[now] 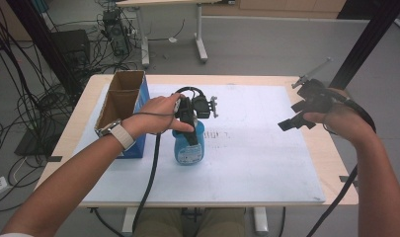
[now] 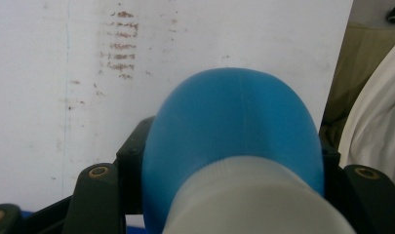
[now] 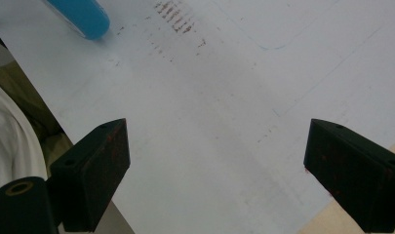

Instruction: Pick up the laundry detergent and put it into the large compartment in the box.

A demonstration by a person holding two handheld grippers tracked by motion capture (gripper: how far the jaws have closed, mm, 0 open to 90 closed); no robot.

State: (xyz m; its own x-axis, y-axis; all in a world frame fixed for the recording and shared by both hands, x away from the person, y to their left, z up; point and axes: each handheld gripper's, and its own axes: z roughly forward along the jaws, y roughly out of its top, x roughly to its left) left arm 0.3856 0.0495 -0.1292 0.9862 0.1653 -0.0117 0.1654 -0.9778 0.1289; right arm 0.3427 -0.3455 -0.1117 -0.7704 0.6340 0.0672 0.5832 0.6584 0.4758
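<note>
A blue plastic bottle (image 1: 187, 153) with a label stands on the white board (image 1: 257, 163), left of centre. My left gripper (image 1: 190, 132) comes down on it from above and is shut on its upper part. In the left gripper view the bottle (image 2: 234, 117) bulges between the two black jaws, with a pale whitish part close to the camera, and the jaws press on both its sides. My right gripper (image 1: 292, 114) hovers over the board's right side with its jaws wide apart. In the right gripper view, that gripper (image 3: 217, 165) holds nothing, and the bottle (image 3: 83, 17) shows at the top left.
An open cardboard box (image 1: 122, 101) with blue sides stands at the board's left edge, close behind my left forearm. Faint reddish-brown marks (image 1: 220, 136) stain the board beside the bottle. The wooden table edge (image 1: 336, 163) runs along the right. Cables and table legs lie on the floor beyond.
</note>
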